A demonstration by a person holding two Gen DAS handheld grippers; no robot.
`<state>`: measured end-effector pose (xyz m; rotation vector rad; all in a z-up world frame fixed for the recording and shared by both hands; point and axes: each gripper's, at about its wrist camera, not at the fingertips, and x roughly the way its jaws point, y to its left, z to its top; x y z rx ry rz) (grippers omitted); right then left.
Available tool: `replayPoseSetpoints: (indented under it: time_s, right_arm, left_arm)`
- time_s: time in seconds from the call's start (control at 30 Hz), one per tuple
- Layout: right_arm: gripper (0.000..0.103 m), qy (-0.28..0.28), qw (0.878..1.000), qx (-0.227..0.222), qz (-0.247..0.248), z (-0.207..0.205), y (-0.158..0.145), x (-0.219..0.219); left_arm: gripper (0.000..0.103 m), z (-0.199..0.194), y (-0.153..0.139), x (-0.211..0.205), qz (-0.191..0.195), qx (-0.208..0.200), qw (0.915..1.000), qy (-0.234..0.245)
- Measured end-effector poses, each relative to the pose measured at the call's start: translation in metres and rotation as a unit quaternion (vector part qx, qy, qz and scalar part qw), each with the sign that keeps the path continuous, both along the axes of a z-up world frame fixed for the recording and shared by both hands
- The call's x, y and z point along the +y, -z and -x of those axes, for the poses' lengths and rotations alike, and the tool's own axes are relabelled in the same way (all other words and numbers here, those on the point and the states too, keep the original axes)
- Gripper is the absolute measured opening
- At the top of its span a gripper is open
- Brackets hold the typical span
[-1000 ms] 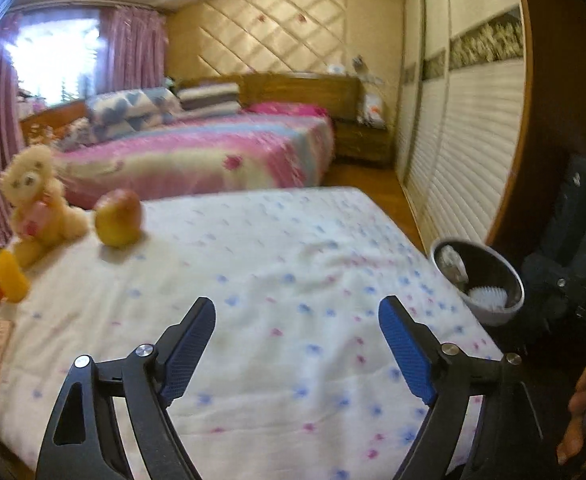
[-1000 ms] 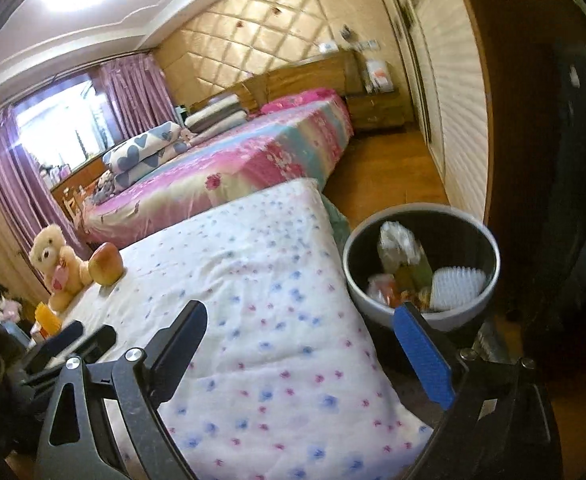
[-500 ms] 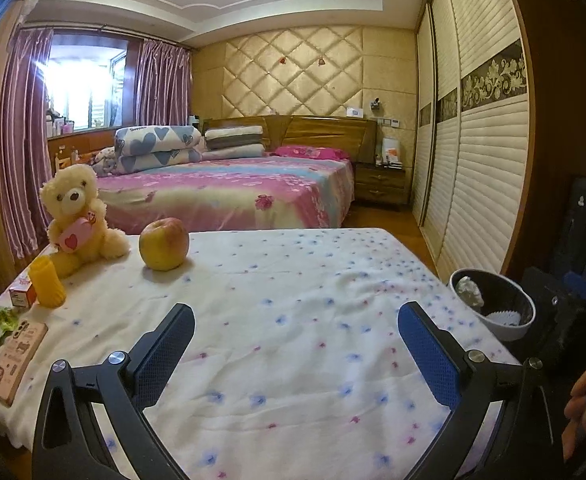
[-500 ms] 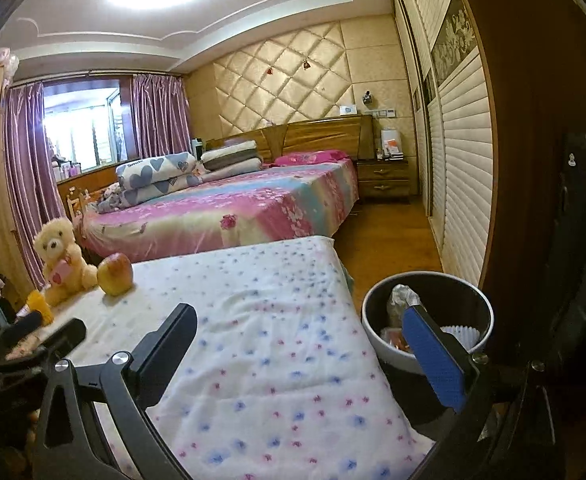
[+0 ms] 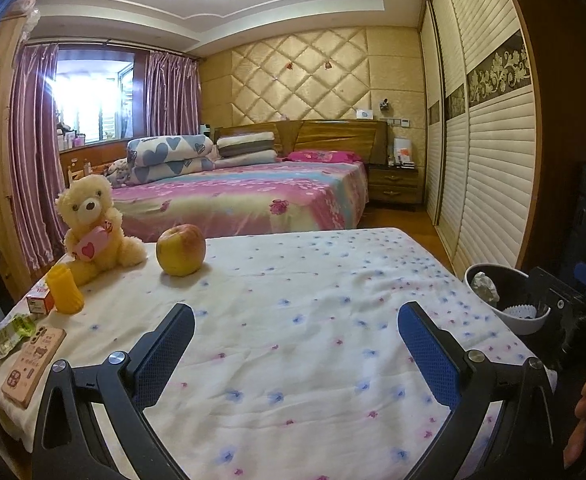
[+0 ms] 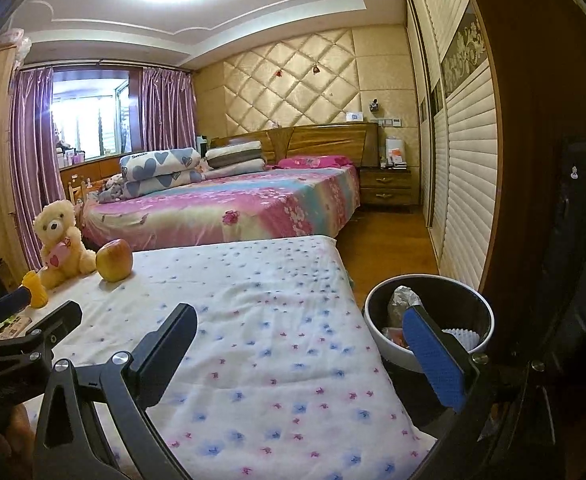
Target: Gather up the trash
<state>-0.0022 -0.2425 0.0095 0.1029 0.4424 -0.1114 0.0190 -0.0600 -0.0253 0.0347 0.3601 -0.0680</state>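
Both grippers hover low over the near edge of the floral-covered table (image 5: pixel 313 320), jaws spread wide w/ nothing between them; they've just finished opening. What's left to bin looks like the crumpled green wrapper (image 5: pixel 11 334) at the table's front-left corner, up and to the left of the left gripper (image 5: pixel 295 340) and just beside its left finger, so that hand is clearly nearer. The wrapper lies roughly flat, long axis slanting across the corner. It touches or overlaps a pink phone-like case (image 5: pixel 33 362), w/ a small red-and-white box (image 5: pixel 39 300) and a yellow cup (image 5: pixel 66 292) right behind, so a careless pinch could catch those. The teddy bear (image 5: pixel 93 232) and apple (image 5: pixel 181 250) sit farther back, out of the way. The trash bin (image 6: pixel 429 320) stands off the table's right side, part-filled, directly ahead of the right gripper (image 6: pixel 301 344).
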Motion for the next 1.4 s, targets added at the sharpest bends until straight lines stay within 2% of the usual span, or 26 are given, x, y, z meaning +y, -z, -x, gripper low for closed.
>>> replayPoseSetpoints:
  time_s: [1.4]
  right_arm:
    - [0.103,-0.005,1.0,0.002,0.0,0.001,-0.0013,0.0021]
  left_arm:
    - [0.103,0.0032,0.002,0.0039,-0.003,-0.01,0.9999,0.006]
